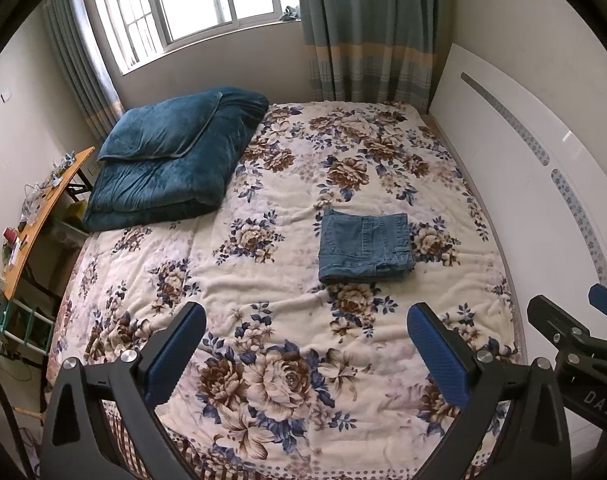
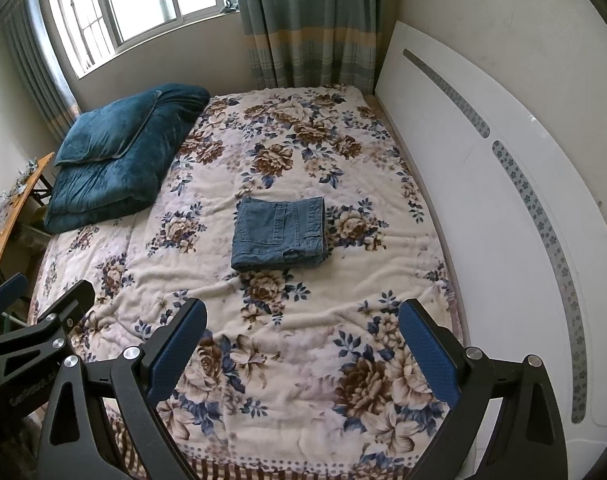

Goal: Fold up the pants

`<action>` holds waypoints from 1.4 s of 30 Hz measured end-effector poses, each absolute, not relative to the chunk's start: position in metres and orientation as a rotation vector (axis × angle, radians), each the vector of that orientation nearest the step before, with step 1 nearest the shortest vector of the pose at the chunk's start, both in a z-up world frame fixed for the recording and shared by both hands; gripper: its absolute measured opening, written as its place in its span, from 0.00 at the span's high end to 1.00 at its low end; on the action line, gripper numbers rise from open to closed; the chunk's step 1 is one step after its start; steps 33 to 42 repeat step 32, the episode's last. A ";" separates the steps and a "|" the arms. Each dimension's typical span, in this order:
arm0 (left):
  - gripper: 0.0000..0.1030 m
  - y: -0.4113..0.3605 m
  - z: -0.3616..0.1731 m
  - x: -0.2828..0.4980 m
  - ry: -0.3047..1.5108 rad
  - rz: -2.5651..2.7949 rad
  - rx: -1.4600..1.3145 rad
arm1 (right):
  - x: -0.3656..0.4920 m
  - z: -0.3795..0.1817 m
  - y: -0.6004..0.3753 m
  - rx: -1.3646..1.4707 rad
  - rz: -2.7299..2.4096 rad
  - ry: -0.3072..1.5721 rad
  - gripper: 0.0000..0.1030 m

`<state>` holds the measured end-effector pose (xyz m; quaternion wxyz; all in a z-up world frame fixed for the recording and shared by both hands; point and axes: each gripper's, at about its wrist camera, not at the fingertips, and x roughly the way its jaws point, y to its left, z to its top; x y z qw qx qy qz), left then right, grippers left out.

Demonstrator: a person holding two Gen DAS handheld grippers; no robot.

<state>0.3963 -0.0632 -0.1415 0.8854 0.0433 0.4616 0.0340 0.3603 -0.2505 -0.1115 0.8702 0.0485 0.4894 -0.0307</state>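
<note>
Blue denim pants lie folded into a neat rectangle on the floral blanket, right of the bed's middle; they also show in the right wrist view. My left gripper is open and empty, held above the near part of the bed, well short of the pants. My right gripper is open and empty too, beside the left one and equally far back from the pants. The right gripper's finger shows at the right edge of the left wrist view.
A folded teal quilt with a pillow lies at the bed's far left. A white headboard runs along the right side. A cluttered wooden side table stands left of the bed. Window and curtains are behind.
</note>
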 end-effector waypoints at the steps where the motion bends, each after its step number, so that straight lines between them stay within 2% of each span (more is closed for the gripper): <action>1: 0.00 -0.063 -0.142 0.397 0.961 0.071 0.090 | 0.360 -0.112 -0.251 0.104 -0.063 1.023 0.04; 42: 0.00 -0.063 -0.135 0.380 0.924 0.089 0.086 | 0.362 -0.114 -0.245 0.101 -0.033 1.048 0.04</action>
